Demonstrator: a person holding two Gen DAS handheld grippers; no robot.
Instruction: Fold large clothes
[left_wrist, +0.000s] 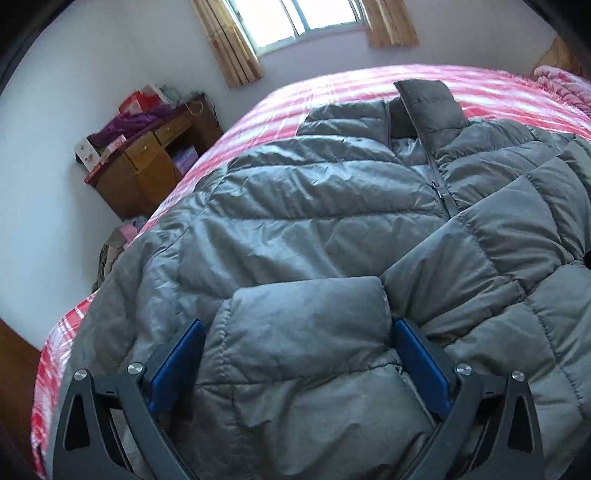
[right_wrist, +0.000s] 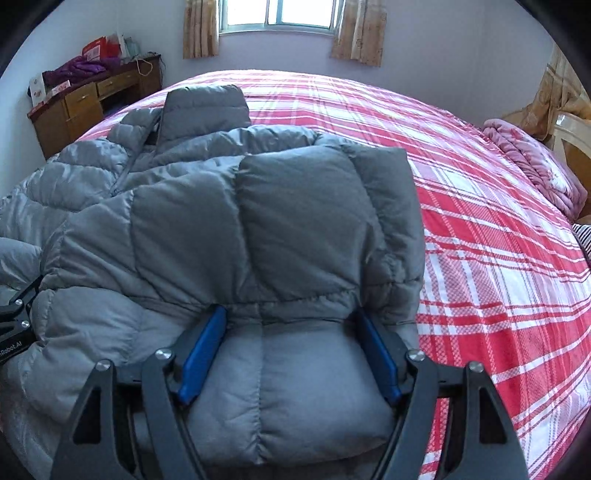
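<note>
A large grey quilted puffer jacket (left_wrist: 332, 206) lies front up on the red plaid bed (left_wrist: 280, 99), collar (left_wrist: 428, 107) toward the far side. My left gripper (left_wrist: 299, 328) has its blue pads wide apart around a puffy sleeve end (left_wrist: 306, 317); its pads touch the fabric on both sides. In the right wrist view the jacket (right_wrist: 184, 229) fills the left half. My right gripper (right_wrist: 291, 317) also stands wide apart around a thick fold of a sleeve (right_wrist: 295, 376) laid over the jacket body. The left gripper's frame (right_wrist: 14, 314) shows at the left edge.
The red plaid bedspread (right_wrist: 480, 221) stretches out to the right. A pink blanket (right_wrist: 535, 162) lies bunched at the far right by the headboard. A wooden desk (right_wrist: 85, 99) with clutter stands at the far left wall. A window with curtains (right_wrist: 277, 18) is behind.
</note>
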